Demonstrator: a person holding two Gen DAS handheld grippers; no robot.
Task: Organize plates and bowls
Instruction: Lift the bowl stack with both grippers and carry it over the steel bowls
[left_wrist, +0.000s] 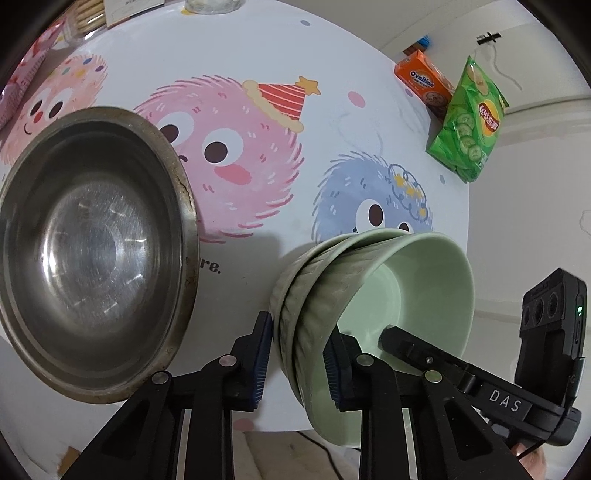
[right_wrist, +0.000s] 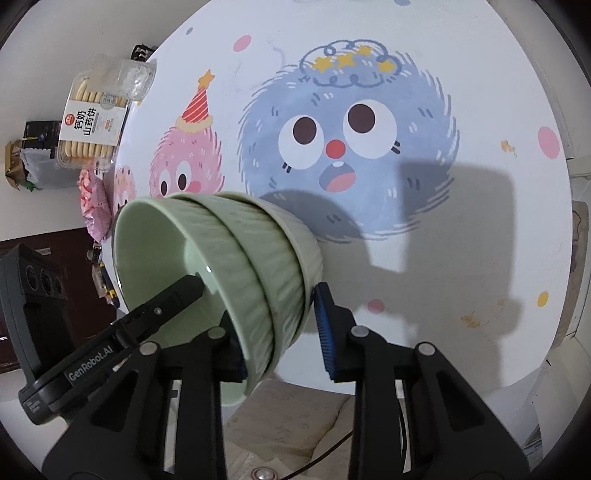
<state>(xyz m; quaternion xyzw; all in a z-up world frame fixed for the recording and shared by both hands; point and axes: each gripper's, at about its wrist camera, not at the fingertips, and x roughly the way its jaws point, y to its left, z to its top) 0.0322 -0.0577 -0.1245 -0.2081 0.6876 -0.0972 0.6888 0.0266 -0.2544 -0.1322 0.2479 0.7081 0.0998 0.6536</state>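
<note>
**A:** Where are the bowls?

**B:** The stack of green ribbed bowls (left_wrist: 325, 280), three nested by the look of the rims, is at the near edge of the counter (left_wrist: 258, 55). It sits to the right of a big steel bowl (left_wrist: 92, 251) but doesn't touch it. I can't tell whether the stack rests on the cloth or is just off it.

**A:** And the tools?

**B:** Each has taken one side of the rim. The left tool (left_wrist: 297, 332) is clenched on the stack's wall, one pad on the ribbed outside and the other inside the top bowl. The right tool (right_wrist: 275, 314) is on the opposite side. Its outer pad lies against the ribs and its inner pad is mostly hidden behind the wall, so I read that one as clamped too.

**A:** So which step is this?

**B:** I'd call it the two-handed grasp, with the carry not yet begun. Nesting the green bowls looks done. The steel bowl is probably where they go next, though that's a guess.

**A:** What does the move need?

**B:** Both hands should rise together and keep level. If one leads, the nested bowls could shift or slip from the pads. Glazed ceramic is slick and heavy, so the grip has to stay firm. Going left is the clear way, since the Ovaltine box (left_wrist: 424, 85) and bag of crisps (left_wrist: 469, 122) lie well apart at the far right.
</note>
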